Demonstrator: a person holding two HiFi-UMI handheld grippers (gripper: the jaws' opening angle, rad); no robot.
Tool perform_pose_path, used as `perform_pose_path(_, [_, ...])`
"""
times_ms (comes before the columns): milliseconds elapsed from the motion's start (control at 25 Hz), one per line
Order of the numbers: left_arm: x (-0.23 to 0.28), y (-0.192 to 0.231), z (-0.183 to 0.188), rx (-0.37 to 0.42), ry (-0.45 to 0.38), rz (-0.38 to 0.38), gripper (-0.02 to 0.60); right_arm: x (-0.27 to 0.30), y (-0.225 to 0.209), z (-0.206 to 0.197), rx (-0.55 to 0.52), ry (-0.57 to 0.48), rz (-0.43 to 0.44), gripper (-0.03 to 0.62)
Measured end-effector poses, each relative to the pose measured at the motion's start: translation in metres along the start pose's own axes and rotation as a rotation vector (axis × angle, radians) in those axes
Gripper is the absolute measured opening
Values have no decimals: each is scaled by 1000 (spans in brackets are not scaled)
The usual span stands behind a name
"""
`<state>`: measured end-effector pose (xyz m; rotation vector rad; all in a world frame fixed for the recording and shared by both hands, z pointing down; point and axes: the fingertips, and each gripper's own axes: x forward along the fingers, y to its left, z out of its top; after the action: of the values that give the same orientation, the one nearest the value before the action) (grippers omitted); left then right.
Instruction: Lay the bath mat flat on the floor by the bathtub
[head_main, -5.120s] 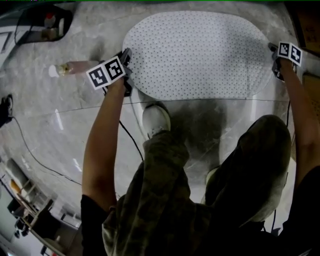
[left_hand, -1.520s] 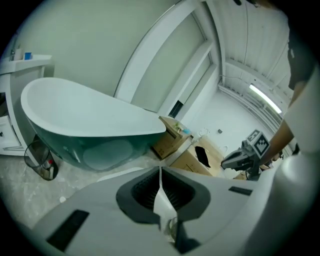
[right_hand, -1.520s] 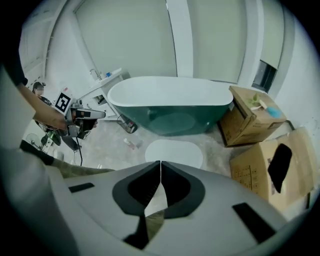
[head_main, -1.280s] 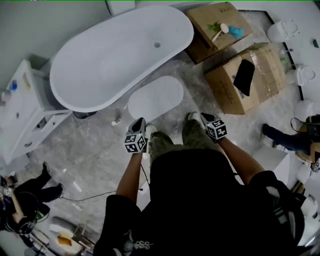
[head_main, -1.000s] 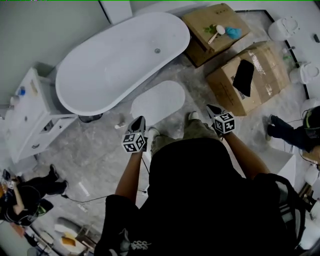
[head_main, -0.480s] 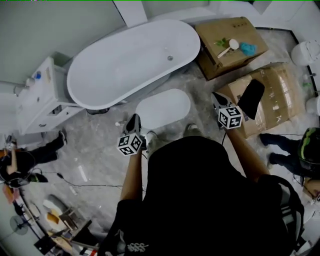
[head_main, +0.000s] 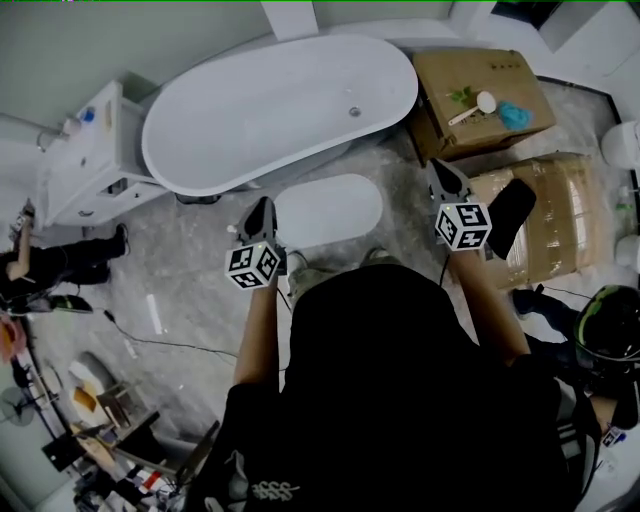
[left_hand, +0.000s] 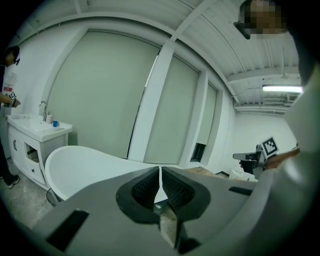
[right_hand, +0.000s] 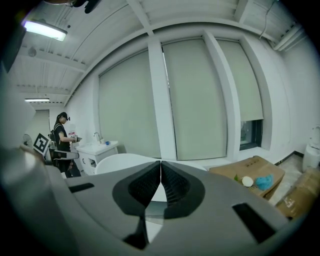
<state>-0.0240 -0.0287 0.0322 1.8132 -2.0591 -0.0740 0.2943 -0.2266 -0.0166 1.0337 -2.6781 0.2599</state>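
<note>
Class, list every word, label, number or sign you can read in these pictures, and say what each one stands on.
No text here can be read.
Cubes on the left tongs and right tongs: square black-and-white markers, which are patterns, not words.
White shirt print: too blurred to read.
Cardboard boxes: no legible print.

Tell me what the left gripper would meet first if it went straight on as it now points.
Probably the bathtub: the shut left gripper points toward it, tilted slightly downward, though depth is unclear.
</note>
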Motion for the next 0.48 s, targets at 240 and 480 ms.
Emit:
perform_pose_path(240, [5, -12, 8, 97, -14, 4, 32, -1, 1, 7, -39, -18, 20, 23])
perform_pose_path(480, [13, -16, 11, 92, -16, -1, 32, 5, -4, 3, -29, -6, -5, 22])
